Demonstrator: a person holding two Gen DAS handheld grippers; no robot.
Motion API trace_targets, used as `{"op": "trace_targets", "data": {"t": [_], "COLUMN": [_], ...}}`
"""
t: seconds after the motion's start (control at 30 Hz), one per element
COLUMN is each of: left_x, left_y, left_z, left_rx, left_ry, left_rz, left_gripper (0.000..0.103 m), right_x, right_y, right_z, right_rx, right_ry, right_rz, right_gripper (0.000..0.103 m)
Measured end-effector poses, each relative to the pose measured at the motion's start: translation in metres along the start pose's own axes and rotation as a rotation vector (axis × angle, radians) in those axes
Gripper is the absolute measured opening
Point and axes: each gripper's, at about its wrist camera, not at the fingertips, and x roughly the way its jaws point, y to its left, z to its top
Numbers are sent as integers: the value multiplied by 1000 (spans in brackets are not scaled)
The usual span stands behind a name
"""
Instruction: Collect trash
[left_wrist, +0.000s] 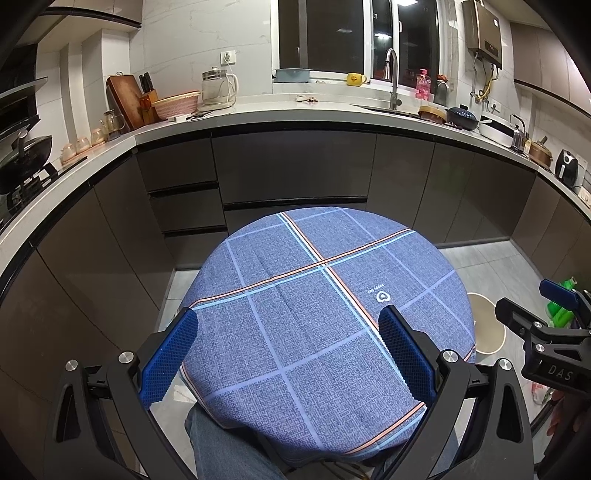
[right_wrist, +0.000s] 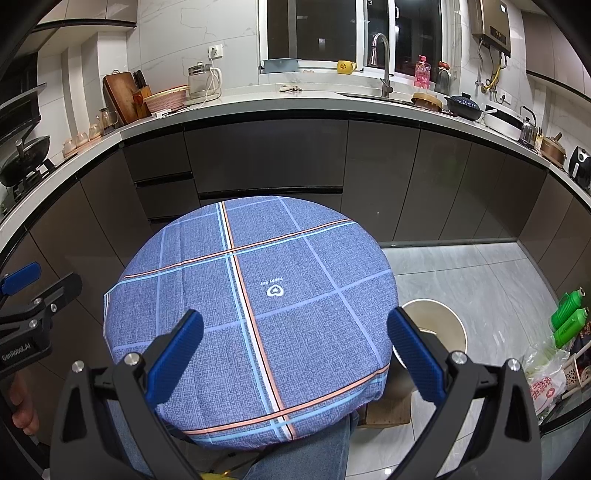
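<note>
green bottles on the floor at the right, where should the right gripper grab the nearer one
Grip the nearer green bottle across its ribbed body, below the pale cap, approaching from the open floor side on its left. It leans toward the upper right, so turn the open right gripper to close across that lean. The plastic bag crowds its base.

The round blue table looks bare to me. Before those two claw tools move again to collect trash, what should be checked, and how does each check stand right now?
1. Left gripper open and holding nothing: ok.
2. Right gripper open and holding nothing: ok.
3. Trash on the checked tablecloth to pick up: not ok, none shows.
4. Bin within sight, on the floor to the right of the table: ok, its mouth is uncovered.
5. Possible trash nearby: cannot tell; a plastic bag and green bottles lie at the right, but whether they are rubbish is unclear.
6. Grippers apart from each other: ok.
</note>
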Motion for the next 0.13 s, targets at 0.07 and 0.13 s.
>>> {"op": "trace_targets", "data": {"t": [0.07, 0.13], "left_x": [1, 2], "left_y": [0, 1], "left_z": [0, 1], "left_rx": [0, 1], "left_ry": [2, 4], "left_rz": [2, -1], "left_gripper": [95, 95], "right_x": [0, 0], "right_y": [0, 0], "right_z": [0, 1], "right_rx": [-1, 1], "right_ry": [-1, 0], "right_rz": [0, 0], "right_gripper": [100, 100]}}
